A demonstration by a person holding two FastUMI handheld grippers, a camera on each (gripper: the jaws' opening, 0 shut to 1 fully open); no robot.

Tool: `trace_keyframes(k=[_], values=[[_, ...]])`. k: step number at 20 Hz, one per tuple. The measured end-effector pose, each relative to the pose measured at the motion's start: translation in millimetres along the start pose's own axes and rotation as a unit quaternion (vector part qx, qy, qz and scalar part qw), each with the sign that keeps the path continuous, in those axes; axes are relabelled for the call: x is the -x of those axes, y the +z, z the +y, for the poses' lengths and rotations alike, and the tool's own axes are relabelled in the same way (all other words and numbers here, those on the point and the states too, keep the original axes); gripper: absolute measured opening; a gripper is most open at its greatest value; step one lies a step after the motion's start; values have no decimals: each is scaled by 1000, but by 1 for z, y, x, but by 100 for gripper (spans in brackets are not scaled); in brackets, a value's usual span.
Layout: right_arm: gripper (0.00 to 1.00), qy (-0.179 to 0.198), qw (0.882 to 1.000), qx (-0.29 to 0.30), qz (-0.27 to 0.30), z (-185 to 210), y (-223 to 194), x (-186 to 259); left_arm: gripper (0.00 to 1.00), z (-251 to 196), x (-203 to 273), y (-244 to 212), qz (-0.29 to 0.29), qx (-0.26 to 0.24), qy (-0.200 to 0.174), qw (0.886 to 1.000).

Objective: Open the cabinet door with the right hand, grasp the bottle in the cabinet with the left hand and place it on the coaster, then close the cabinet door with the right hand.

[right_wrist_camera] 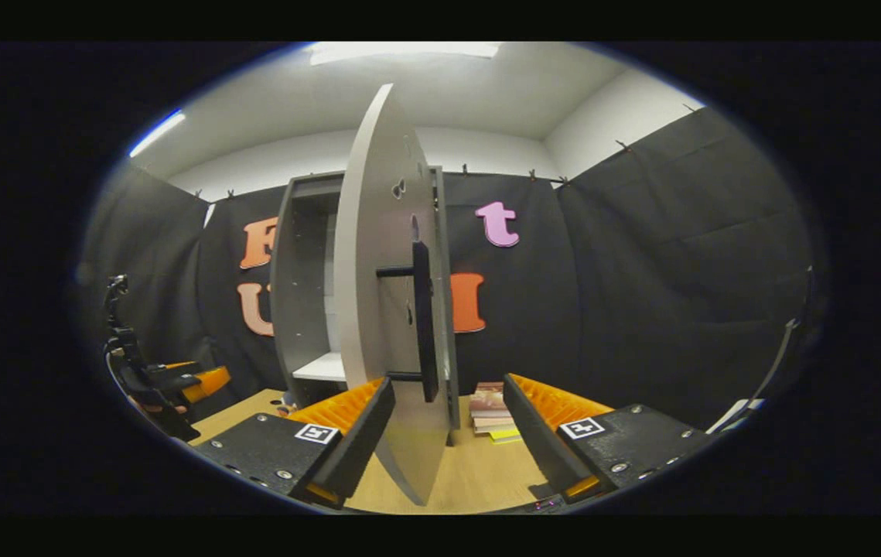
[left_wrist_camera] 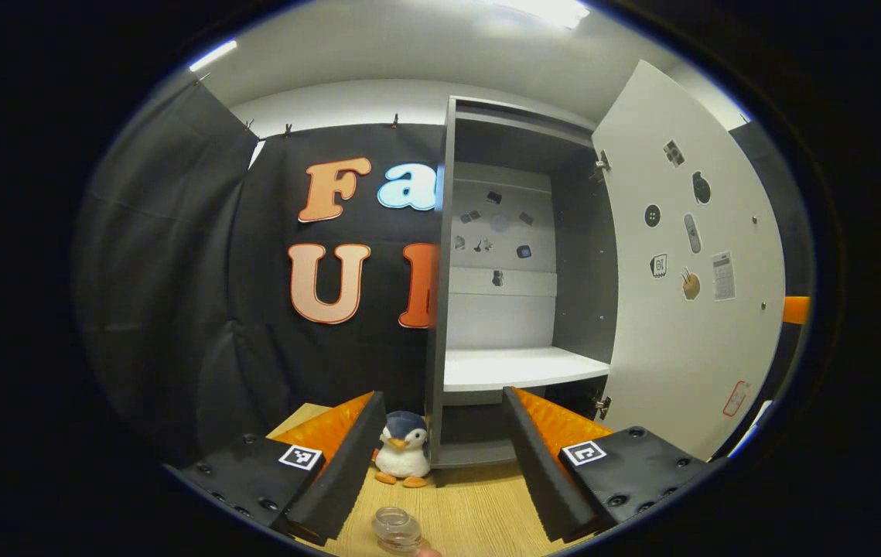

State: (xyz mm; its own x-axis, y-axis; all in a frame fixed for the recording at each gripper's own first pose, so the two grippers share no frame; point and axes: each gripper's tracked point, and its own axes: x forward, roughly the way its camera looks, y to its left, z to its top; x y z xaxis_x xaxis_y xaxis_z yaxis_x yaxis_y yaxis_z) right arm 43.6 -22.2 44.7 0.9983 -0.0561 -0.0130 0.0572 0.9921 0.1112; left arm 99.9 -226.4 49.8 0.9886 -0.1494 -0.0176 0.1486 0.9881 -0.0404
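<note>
Bottle (left_wrist_camera: 397,529): clear, upright on the wooden counter (left_wrist_camera: 471,503), below and between the left gripper (left_wrist_camera: 440,464) fingers, outside the cabinet (left_wrist_camera: 517,271).
Left fingers: spread apart, holding nothing.
Cabinet door (right_wrist_camera: 386,309): swung wide open, edge-on in the right gripper view.
Door handle (right_wrist_camera: 423,321): dark vertical bar, straight ahead of the right gripper (right_wrist_camera: 444,433), slightly left of centre.
Right fingers: apart, empty.
Coaster: cannot tell where.
Likely next: right hand closes the door.

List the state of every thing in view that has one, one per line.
cabinet door: swung wide open.
cabinet shelf: bare.
bottle: upright on the table, out of the cabinet, uncapped.
left gripper: open, holding nothing.
right gripper: open, straddling the door's edge.
</note>
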Motion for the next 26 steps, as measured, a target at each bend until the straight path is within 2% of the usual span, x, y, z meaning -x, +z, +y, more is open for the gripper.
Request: trace_keyframes(k=[6,7,8,9,13,14,15,16,19,22,23,24,26], values=[[86,55,997,-47,5,39,-2,-7,97,24,-13,-2,1,-1,11,1000],[84,70,996,-57,5,48,-1,-9,97,28,-16,-2,0,-3,13,1000],[75,85,994,-69,8,58,-2,-10,97,34,-20,-1,-1,-5,17,1000],[79,102,991,-82,11,68,-2,-12,97,39,-22,-2,0,-6,20,1000],[64,153,982,-112,25,97,-1,-30,97,59,-33,-6,5,-6,30,1000],[64,160,981,-111,26,103,0,-38,97,66,-38,-7,6,-7,33,999],[67,166,980,-105,26,109,1,-46,97,71,-42,-7,6,-8,35,999],[63,172,980,-93,26,118,1,-53,97,76,-46,-8,7,-7,38,999],[64,182,982,-48,22,132,-2,-62,97,91,-52,-9,7,-4,43,999],[64,176,984,-10,17,138,-2,-69,97,110,-62,-10,9,-6,50,999],[68,172,985,1,13,140,-2,-71,97,115,-66,-8,6,-6,51,999],[65,170,985,10,12,140,-1,-70,97,121,-69,-7,4,-5,54,999],[66,165,986,17,13,144,-1,-74,97,131,-76,-4,0,-5,55,998]])
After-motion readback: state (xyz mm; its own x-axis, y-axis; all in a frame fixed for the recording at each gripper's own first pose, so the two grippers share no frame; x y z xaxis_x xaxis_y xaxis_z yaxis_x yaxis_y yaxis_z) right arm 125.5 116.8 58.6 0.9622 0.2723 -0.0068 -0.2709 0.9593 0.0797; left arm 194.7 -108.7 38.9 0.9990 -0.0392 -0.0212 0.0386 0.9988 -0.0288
